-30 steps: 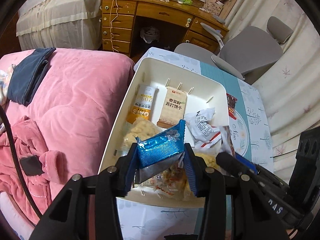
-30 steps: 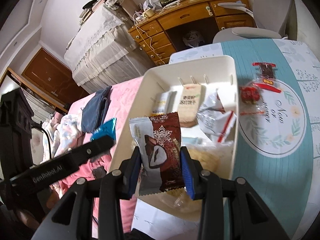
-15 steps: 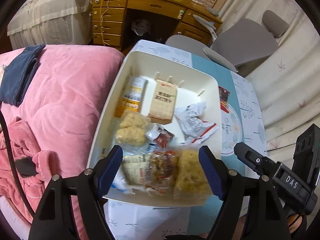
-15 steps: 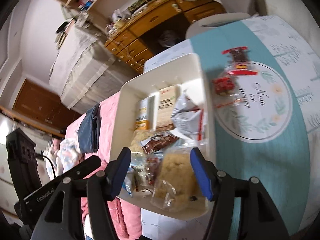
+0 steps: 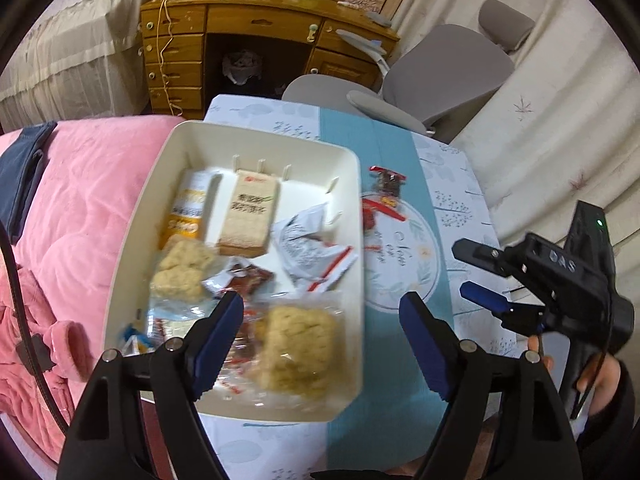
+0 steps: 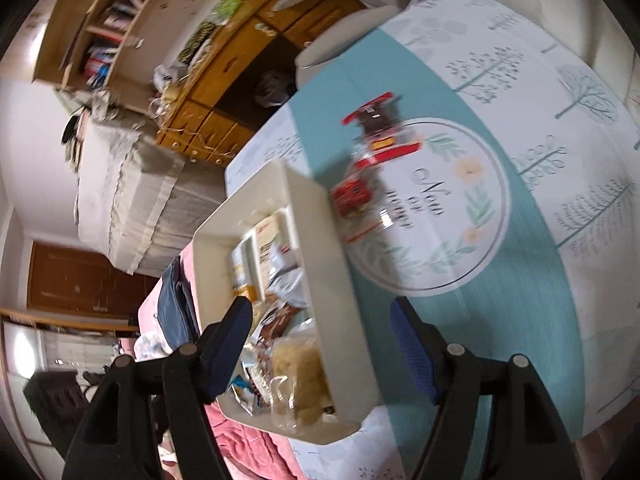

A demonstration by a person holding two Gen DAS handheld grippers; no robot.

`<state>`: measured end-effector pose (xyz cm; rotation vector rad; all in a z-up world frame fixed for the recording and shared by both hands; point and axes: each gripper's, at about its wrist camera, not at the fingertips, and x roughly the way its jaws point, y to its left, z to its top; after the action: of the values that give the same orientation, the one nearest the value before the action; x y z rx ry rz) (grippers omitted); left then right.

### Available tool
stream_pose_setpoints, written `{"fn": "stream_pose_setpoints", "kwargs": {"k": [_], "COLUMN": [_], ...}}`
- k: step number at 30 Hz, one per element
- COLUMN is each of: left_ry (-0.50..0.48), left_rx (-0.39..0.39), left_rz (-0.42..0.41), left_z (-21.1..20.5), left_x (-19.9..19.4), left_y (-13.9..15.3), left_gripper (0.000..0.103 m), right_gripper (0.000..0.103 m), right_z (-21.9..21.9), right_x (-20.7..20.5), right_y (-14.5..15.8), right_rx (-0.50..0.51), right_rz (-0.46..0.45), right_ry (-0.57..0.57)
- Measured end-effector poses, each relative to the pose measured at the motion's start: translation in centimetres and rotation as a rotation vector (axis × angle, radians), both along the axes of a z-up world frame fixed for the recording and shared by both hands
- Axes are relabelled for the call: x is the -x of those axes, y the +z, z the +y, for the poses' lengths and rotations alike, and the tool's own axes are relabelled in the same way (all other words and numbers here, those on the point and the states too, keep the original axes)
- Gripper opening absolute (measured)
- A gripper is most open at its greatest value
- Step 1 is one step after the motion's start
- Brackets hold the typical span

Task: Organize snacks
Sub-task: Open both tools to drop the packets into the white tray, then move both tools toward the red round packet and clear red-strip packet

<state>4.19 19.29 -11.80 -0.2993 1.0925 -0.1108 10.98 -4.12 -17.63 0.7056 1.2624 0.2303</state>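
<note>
A white bin (image 5: 359,240) full of snack packets stands on the table's left side. Among them are a brown snowflake packet (image 5: 249,276), biscuit packs and clear bags of crisp cakes (image 5: 298,346); a blue packet (image 5: 132,335) peeks out at the near left corner. Two red packets (image 5: 384,196) lie on the tablecloth right of the bin. My left gripper (image 5: 320,320) hovers open above the bin's near right part, holding nothing. My right gripper (image 6: 322,314), also seen as the right gripper (image 5: 476,276), hangs over the bin's right wall (image 6: 328,264); its jaws are opening with nothing gripped. The red packets (image 6: 360,160) lie ahead of it.
A teal and white tablecloth (image 6: 520,320) covers the table. A pink quilt (image 5: 80,220) lies against the bin's left side. A grey chair (image 5: 440,68) and a wooden desk (image 5: 260,28) stand beyond the table. A hand (image 5: 600,376) holds the right gripper.
The left gripper let go of the blue packet and the right of the brown packet; both packets now lie in the bin. Both jaws spread, both grippers shifted right, and the right one rolled.
</note>
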Motion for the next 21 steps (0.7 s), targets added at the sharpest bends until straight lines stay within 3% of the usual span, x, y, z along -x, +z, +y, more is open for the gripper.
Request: {"fn": "stream_pose_setpoints", "kwargs": {"k": [10, 21], "left_ry": [0.091, 0.32], "left_rx": [-0.017, -0.05], "left_rz": [-0.036, -0.063], "left_z": [-9.0, -15.7], "left_x": [-2.0, -5.4], "left_y": [-0.1, -4.0], "left_gripper": [0.079, 0.079], "right_gripper": [0.072, 0.072], "right_z": [-5.3, -9.1], "right_x": [-5.7, -12.7], "right_y": [-0.7, -3.2], "right_rx": [-0.011, -0.021], "right_rz": [0.09, 0.144], "right_ry": [0.072, 0.141]}}
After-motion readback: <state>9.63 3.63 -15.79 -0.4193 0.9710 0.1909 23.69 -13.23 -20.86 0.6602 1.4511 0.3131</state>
